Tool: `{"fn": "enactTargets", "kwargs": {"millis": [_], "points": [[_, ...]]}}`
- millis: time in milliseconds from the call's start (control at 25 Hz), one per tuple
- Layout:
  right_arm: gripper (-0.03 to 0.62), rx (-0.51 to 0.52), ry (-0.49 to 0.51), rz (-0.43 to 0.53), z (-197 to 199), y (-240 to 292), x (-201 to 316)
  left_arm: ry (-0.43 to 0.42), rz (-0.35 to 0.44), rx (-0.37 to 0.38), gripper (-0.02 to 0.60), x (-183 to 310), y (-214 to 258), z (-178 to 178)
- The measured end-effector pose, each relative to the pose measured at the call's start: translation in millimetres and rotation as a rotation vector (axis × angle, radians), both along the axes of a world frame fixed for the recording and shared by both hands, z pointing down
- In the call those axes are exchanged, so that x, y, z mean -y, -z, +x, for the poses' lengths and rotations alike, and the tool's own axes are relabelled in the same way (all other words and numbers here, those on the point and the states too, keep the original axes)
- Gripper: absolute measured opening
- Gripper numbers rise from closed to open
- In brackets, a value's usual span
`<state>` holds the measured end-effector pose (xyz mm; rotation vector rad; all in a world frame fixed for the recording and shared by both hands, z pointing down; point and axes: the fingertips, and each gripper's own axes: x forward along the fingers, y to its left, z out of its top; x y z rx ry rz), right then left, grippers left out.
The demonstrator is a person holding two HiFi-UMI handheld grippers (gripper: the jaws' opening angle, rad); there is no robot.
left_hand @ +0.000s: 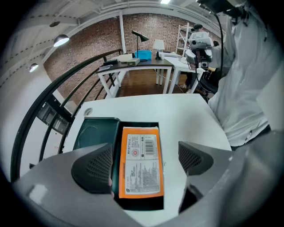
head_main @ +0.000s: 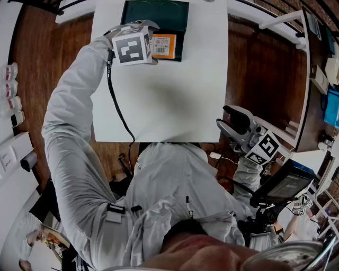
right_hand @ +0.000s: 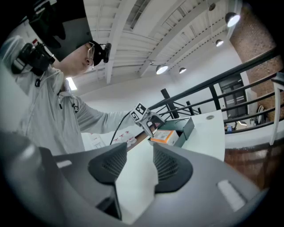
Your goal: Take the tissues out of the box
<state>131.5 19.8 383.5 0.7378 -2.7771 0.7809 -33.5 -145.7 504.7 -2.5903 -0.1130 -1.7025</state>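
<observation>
An orange tissue pack [head_main: 164, 46] [left_hand: 140, 162] [right_hand: 165, 136] with a white printed label lies in a dark green box [head_main: 156, 15] [left_hand: 95, 133] whose lid stands open, at the far edge of the white table [head_main: 159, 100]. My left gripper [head_main: 147, 46] [left_hand: 142, 163] hovers over the box, open wide, its pads on either side of the pack and not touching it. My right gripper [head_main: 229, 123] [right_hand: 135, 167] hangs off the table's near right corner, its jaws a little apart with nothing between them. The white table shows through the gap.
The table stands on a wooden floor [head_main: 259, 69]. Small bottles [head_main: 9, 84] sit on a white shelf at the left. A dark screen [head_main: 286, 182] is at the lower right. Desks with a lamp [left_hand: 141, 37] and a black railing [left_hand: 66, 88] lie beyond the table.
</observation>
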Motion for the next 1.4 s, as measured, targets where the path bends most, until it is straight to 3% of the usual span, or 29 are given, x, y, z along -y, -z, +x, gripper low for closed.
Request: {"fn": "enactTargets", "kwargs": {"millis": [120,360,720,1200,1400], "points": [[0.189,0.004,-0.004,-0.019,6.6,-6.6,-1.8,-0.006,0.012,0.048,0.474,23.4,-24.1,1.2],[0.189,0.009,-0.038,-0.046,20.5,-19.1,-2.4,-0.04,0.006,0.167,0.453,25.1,-66.1,-4.8],[0.189,0.004,-0.048,-0.065,20.9,-28.0,-4.2,-0.08,-0.038,0.204,0.391,21.6,-68.2,-2.3],[0.189,0.008,-0.061,-0.041,22.0,-18.1,-15.0,-0.083,0.015,0.2,0.326,24.8,-47.1,-5.7],[0.189,0.049,-0.076,-0.024,18.5,-6.4,-16.1,-0.053,0.055,0.092,0.325,7.1,48.1,-6.5]]}}
